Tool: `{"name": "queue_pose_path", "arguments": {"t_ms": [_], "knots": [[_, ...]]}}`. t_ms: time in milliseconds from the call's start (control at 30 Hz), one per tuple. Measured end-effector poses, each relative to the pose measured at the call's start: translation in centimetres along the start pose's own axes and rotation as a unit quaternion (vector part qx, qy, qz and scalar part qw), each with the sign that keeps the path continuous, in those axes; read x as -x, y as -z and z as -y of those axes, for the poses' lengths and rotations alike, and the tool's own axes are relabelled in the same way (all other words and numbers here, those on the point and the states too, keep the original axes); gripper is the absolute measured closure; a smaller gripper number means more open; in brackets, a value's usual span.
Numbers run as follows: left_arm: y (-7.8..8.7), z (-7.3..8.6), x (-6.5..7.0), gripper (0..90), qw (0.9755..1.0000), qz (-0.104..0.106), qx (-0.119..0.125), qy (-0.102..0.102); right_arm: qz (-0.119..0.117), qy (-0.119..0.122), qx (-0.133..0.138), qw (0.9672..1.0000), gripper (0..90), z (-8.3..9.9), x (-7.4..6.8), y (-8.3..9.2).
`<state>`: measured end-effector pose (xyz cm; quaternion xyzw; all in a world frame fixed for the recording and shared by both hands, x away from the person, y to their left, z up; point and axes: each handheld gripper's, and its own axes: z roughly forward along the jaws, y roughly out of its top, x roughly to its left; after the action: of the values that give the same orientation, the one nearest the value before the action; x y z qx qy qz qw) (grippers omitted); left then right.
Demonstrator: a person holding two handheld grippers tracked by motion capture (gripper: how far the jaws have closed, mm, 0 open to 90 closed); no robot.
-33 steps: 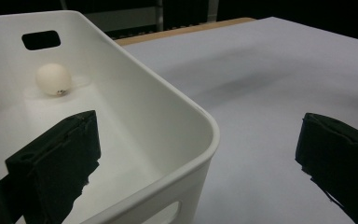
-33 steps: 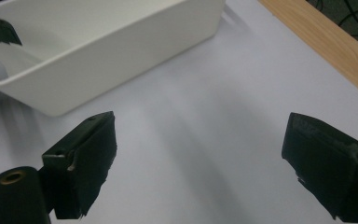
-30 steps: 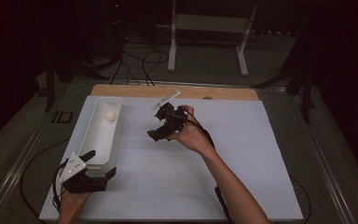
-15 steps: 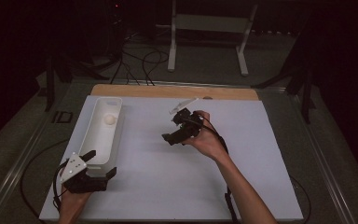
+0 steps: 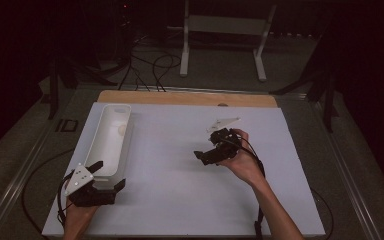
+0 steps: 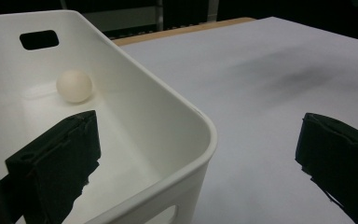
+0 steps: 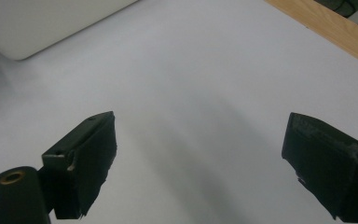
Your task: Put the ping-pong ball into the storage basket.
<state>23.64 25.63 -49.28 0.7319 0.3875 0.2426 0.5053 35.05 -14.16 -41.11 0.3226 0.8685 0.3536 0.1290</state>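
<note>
A long white bin (image 5: 111, 142) lies along the left side of the white table (image 5: 170, 200). A small white ball (image 6: 74, 86) rests on the bin's floor toward the far end. My left gripper (image 5: 108, 175) is at the bin's near end and is open. In the left gripper view (image 6: 200, 140) one jaw hangs inside the bin and the other outside over the table, with the near corner wall between them, untouched. My right gripper (image 5: 201, 157) is held above the table's centre right. It is open with nothing between its jaws (image 7: 200, 144).
A wooden strip (image 5: 185, 98) runs along the table's far edge, also seen as a wooden edge (image 7: 326, 28) in the right gripper view. The bin's rounded corner (image 7: 51, 23) sits far off from the right gripper. Cables and a metal stand (image 5: 222, 30) lie on the floor beyond the table.
My right gripper has moved to the right and toward the near side, away from the bin. The left gripper and the bin have stayed put.
</note>
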Motion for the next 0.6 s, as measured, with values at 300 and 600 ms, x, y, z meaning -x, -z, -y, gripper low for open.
{"name": "queue_pose_path", "arguments": {"t_ms": [300, 600], "knots": [[-0.1, 0.0, 0.1, 0.5, 1.0000, 0.000, -0.001, 0.000, 0.008, -0.011, 0.022, 0.9997, 9.2, 3.3, 0.3, 1.6], [0.0, -0.1, -0.2, 0.5, 0.9999, -0.004, 0.007, 0.010, 0.022, -0.028, 0.060, 0.9975, 9.2, 8.6, 0.3, 3.5]]}}
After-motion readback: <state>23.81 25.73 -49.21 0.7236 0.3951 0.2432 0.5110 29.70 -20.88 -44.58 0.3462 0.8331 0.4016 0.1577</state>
